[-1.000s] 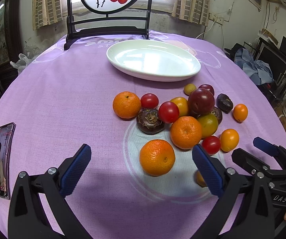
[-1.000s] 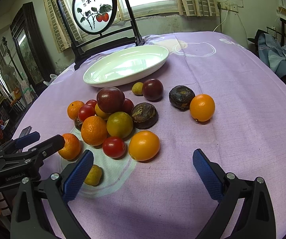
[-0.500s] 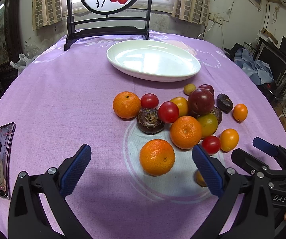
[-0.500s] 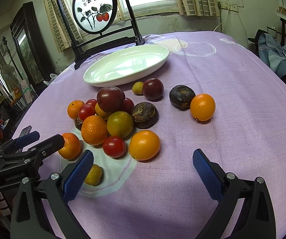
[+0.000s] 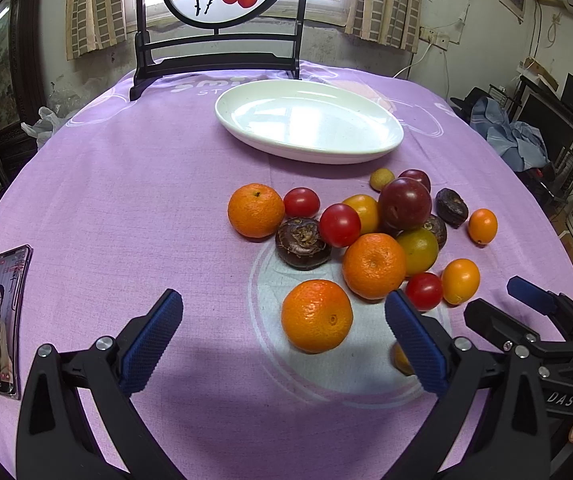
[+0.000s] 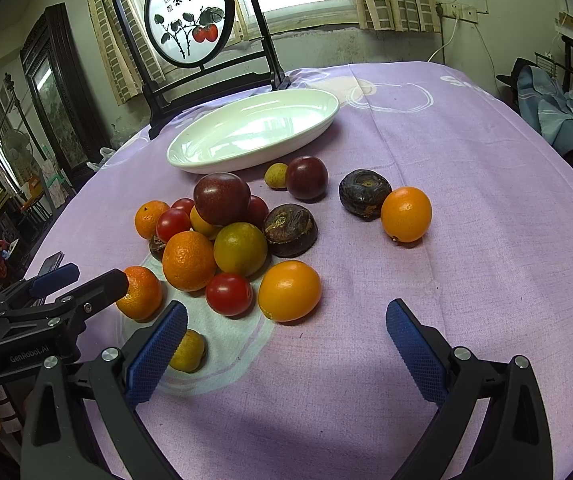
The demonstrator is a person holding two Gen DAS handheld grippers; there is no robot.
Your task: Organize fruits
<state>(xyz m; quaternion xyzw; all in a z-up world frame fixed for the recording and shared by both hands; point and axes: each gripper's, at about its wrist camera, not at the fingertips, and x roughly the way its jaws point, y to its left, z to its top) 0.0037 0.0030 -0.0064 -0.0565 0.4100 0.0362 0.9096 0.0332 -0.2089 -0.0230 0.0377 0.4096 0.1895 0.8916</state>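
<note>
Fruits lie loose in a cluster on the bench [image 5: 134, 184], which is covered with a purple cloth; none are in the white oval plate [image 5: 366, 151] that sits beyond the cluster, near a framed round painted panel [image 6: 188, 12] at the far edge. Both tools are open and hold nothing. Left tool [image 5: 284, 342] hovers above the near side of the cluster, its blue-padded jaws spread wide, with one large mandarin [image 5: 316, 315] lying between and just ahead of them. Right tool [image 6: 286, 354] hovers over bare cloth at the right of the cluster, jaws likewise spread, an orange kumquat-like fruit [image 6: 289, 290] just ahead of it. Further mandarins [image 5: 373, 266] rest against a green-yellow citrus [image 6: 240, 249], which touches a dark plum [image 6: 221, 198] perched on the heap. Brown water-chestnut-like bulbs [image 6: 290, 230] sit beside red cherry tomatoes [image 6: 229, 294]. One small yellow fruit [image 6: 187, 351] lies close to the right tool's left pad. A phone [image 5: 0, 320] with a lit screen lies flat at the bench's left edge, well apart from the fruit.
</note>
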